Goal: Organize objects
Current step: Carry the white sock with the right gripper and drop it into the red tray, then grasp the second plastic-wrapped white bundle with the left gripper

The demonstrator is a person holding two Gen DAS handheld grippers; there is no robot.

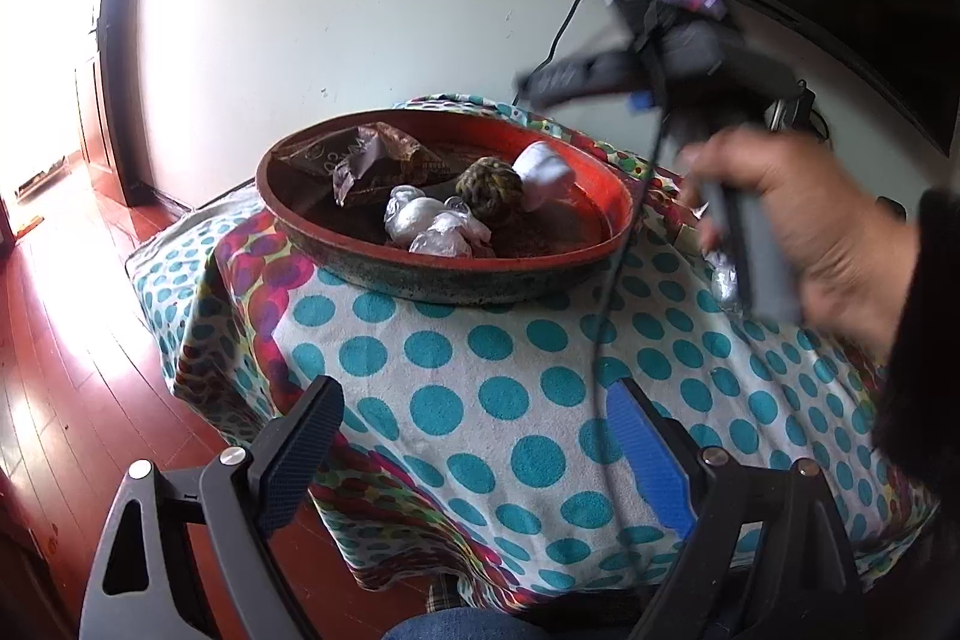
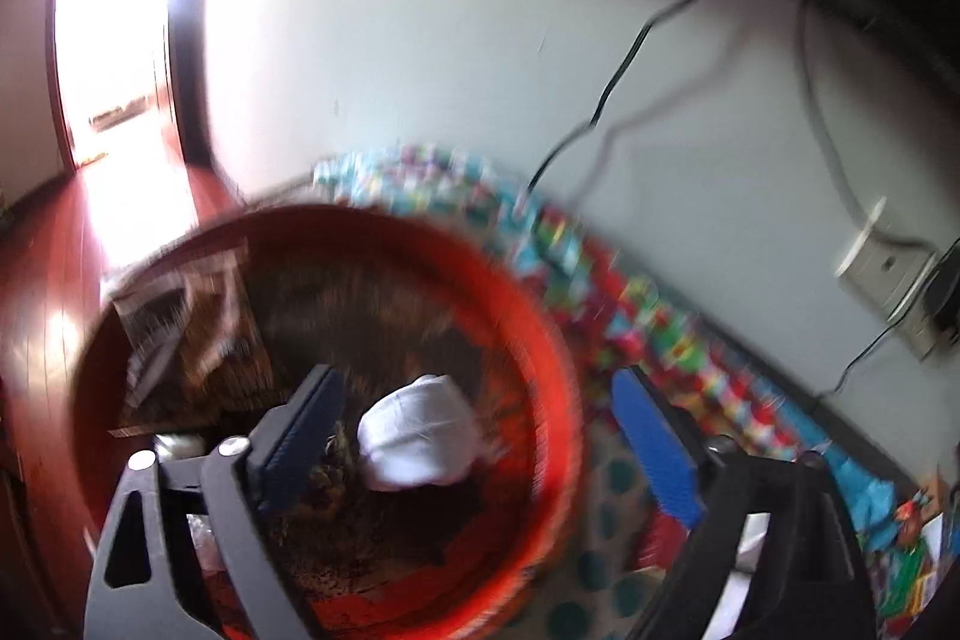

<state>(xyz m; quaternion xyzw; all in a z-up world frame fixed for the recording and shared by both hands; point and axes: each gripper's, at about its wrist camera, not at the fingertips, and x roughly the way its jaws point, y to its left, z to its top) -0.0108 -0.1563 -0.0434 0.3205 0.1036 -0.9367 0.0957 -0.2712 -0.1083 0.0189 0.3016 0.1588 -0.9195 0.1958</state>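
Polka-dot cloth bears a red bowl; left gripper and right gripper both spread, empty

A shallow bowl is seen on a cloth; its orange-red inside looks matt and worn, its outer wall dull and mottled. The cloth looks like soft towelling printed with teal dots. Inside the bowl, crinkled silvery foil wads, a glossy brown wrapper, a rough yarn ball and a white cloth bundle are noted. Beside the cloth, the wood floor is polished and glossy.
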